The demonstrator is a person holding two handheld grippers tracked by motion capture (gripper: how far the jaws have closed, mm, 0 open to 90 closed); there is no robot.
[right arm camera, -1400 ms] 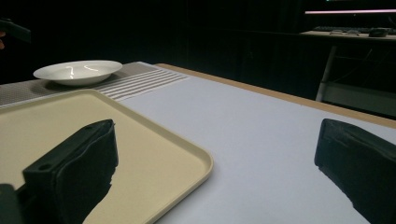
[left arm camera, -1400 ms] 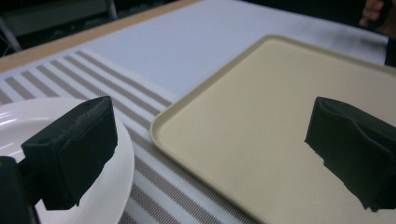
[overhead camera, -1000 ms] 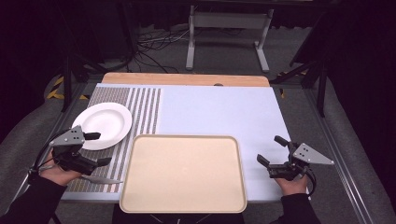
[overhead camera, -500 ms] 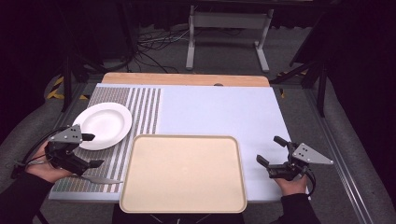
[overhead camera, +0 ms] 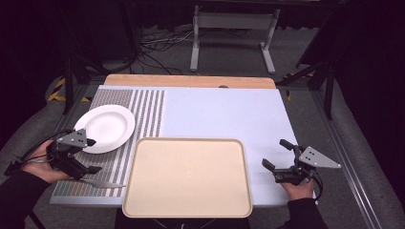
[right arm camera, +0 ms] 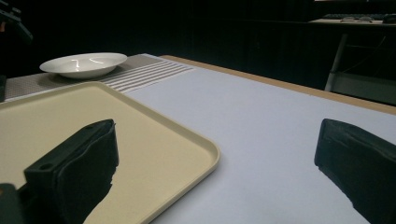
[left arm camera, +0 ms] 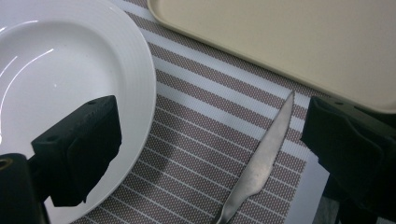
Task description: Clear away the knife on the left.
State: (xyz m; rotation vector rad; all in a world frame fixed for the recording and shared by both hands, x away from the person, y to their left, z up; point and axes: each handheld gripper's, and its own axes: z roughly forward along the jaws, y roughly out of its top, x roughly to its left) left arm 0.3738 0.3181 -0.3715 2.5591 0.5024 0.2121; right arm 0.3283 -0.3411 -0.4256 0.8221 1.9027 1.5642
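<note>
- The left hand-held gripper (overhead camera: 90, 155) is hanging over the near left corner of the counter (overhead camera: 224, 112) with its jaws spread wide and nothing between them; in the left gripper view one jaw is sitting over the plate (left arm camera: 70, 84) and the other near the tray (left arm camera: 289, 42).
- The knife (left arm camera: 261, 163) is lying flat on the striped mat (left arm camera: 196, 135) between those jaws, blade pointing toward the tray, just beside the plate's rim but apart from it.
- By my reading, the work in hand is the approach to the knife: the gripper is lining up on it, and no grasp is made yet.
- The next move is likely calling for a drop straight down and a squeeze across the thin blade or handle; the metal is lying flush on the mat, so the jaw tips may be needing to scrape under it.
- The right hand-held gripper (overhead camera: 279, 155) is waiting at the near right, jaws wide apart and empty, over the pale sheet (overhead camera: 224, 114) just beside the tray's right rim (overhead camera: 246, 176).
- The tray is sitting bare at the near middle; the plate (overhead camera: 105, 128) is resting on the mat at the left.
- The counter is carrying a wooden strip (overhead camera: 191, 81) along its far edge.
- Beyond it the room is dark, with cables (overhead camera: 153, 45) trailing on a grey floor and a metal stand (overhead camera: 234, 28).
</note>
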